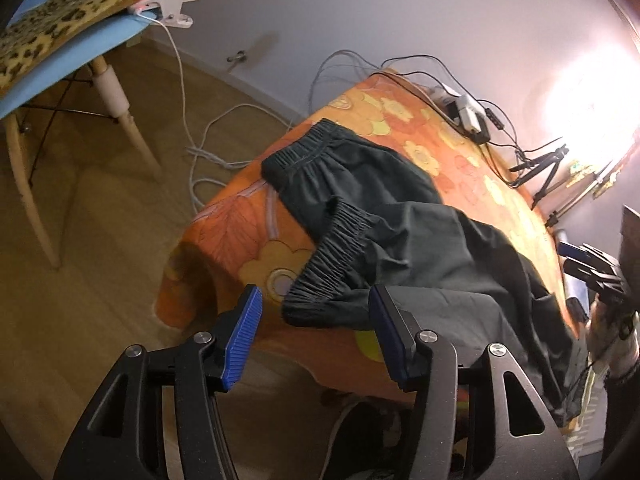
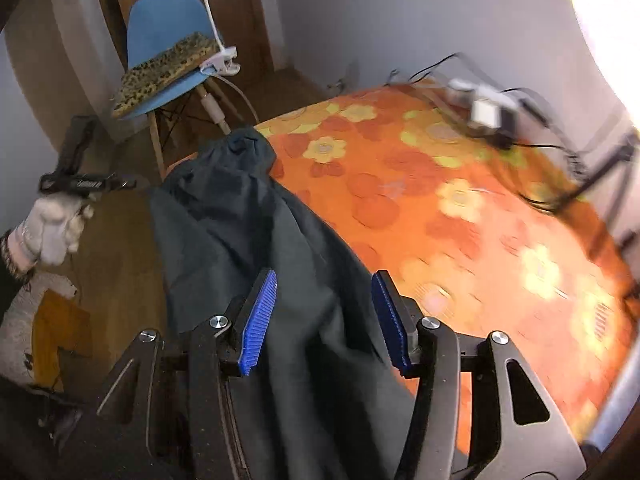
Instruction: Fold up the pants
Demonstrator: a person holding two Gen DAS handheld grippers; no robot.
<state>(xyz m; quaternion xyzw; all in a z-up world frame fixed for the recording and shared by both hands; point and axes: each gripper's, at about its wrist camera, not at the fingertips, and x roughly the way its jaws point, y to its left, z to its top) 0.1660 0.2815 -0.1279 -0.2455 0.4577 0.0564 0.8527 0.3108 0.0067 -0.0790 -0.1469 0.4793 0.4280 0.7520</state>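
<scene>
No bins or baskets of any kind here, so it's really just the room and the table. Walls are a pale grey-white with a strong glare (image 1: pixel 588 92) blowing out the right side. Wood floor (image 1: pixel 100 208) underneath. The table has an orange flowered tablecloth (image 2: pixel 420 200) draped over it, hanging down over the near corner in the left wrist view.

The dark green pants (image 1: pixel 404 232) lie across the cloth, folded over so the gathered ankle cuff (image 1: pixel 332 264) sits on top of the fabric near the elastic waistband (image 1: pixel 300 156). One end droops off the table edge.

A blue chair (image 2: pixel 164 40) with a leopard-print cushion (image 1: pixel 76 12) stands off to the side, with a white clip-on lamp (image 1: pixel 176 4) clamped to the seat and its cord trailing across the floor. At the far end of the table there's a power strip with plugs (image 1: pixel 468 114) and black cables, plus a small black tripod (image 1: pixel 548 168).

The left gripper (image 1: pixel 316 320) has its blue pads apart, hovering just off the cuff, nothing pinched. The right gripper (image 2: pixel 324 308) is released too, its jaws spread over the pants with the cloth lying loose below. A white-gloved hand (image 2: pixel 52 224) holds the left one.
</scene>
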